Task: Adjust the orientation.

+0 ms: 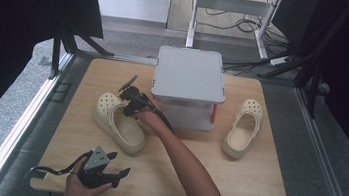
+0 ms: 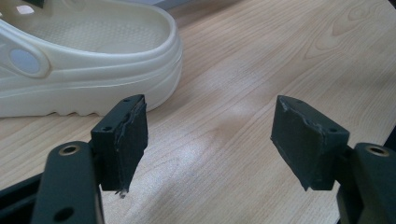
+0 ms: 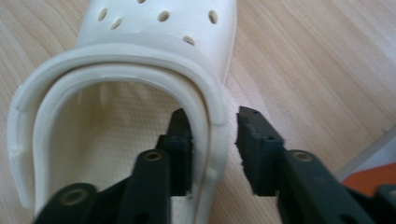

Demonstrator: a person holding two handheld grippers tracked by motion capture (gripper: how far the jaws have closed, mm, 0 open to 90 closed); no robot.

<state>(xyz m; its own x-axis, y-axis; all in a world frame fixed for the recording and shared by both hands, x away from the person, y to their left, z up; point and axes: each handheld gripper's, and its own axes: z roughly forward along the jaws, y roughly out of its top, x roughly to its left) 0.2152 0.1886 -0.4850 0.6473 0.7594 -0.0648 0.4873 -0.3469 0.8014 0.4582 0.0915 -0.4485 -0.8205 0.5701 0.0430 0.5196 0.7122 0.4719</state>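
I had the right gripper (image 1: 122, 102) at the left clog (image 1: 118, 121), which lay on the wooden table (image 1: 233, 181) to the left of the grey two-tier stand (image 1: 189, 82), toe pointing away from me. In the right gripper view its jaws straddled the side wall of the clog (image 3: 140, 84): one pad sat inside the shoe against the rim, while the outer pad stood just off the wall with a thin gap showing. I could not call that a firm grip. The left gripper (image 1: 116, 165) rested low near the table's front edge, jaws wide apart with nothing between them; its own view showed the clog's heel (image 2: 88, 60) just ahead on bare wood. The second clog (image 1: 243, 127) lay to the right of the stand, well apart from both grippers.
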